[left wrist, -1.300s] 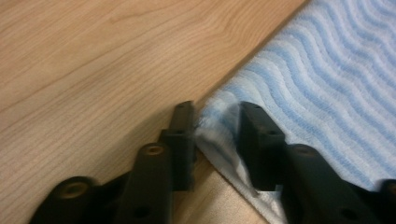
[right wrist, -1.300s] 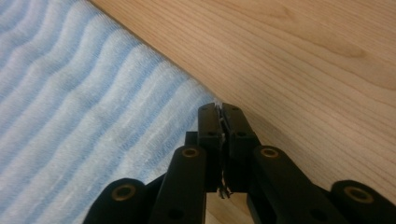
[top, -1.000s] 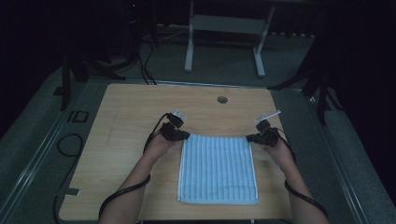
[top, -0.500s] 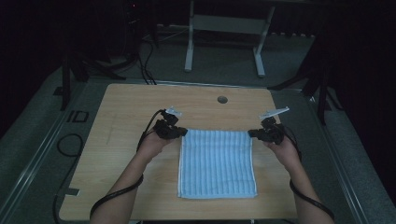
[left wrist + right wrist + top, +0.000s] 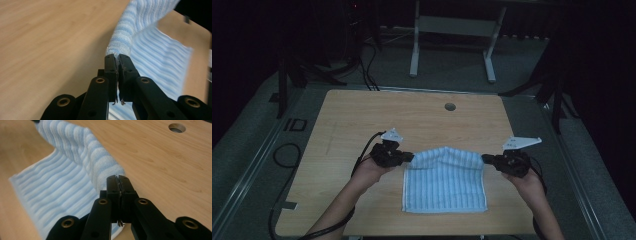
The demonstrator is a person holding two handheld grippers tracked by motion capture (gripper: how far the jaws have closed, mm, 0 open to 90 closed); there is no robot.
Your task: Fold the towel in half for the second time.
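A light blue striped towel [image 5: 444, 180] lies on the wooden table [image 5: 362, 115], its far edge lifted off the wood. My left gripper [image 5: 411, 157] is shut on the towel's far left corner; in the left gripper view the jaws [image 5: 117, 58] pinch the bunched cloth [image 5: 140, 27]. My right gripper [image 5: 484, 159] is shut on the far right corner, and in the right gripper view the jaws [image 5: 117, 178] clamp the rolled edge of the towel [image 5: 75, 147]. The raised edge sags between the two grippers. The near half of the towel rests flat.
A round cable hole [image 5: 450, 106] sits near the table's far edge, also in the right gripper view [image 5: 177, 128]. Black cables [image 5: 287, 160] trail off the left side. A white frame stand [image 5: 452, 30] is on the floor beyond the table.
Both grippers have risen and come toward the near edge, lifting the towel's far edge off the table; earlier the towel lay flat.
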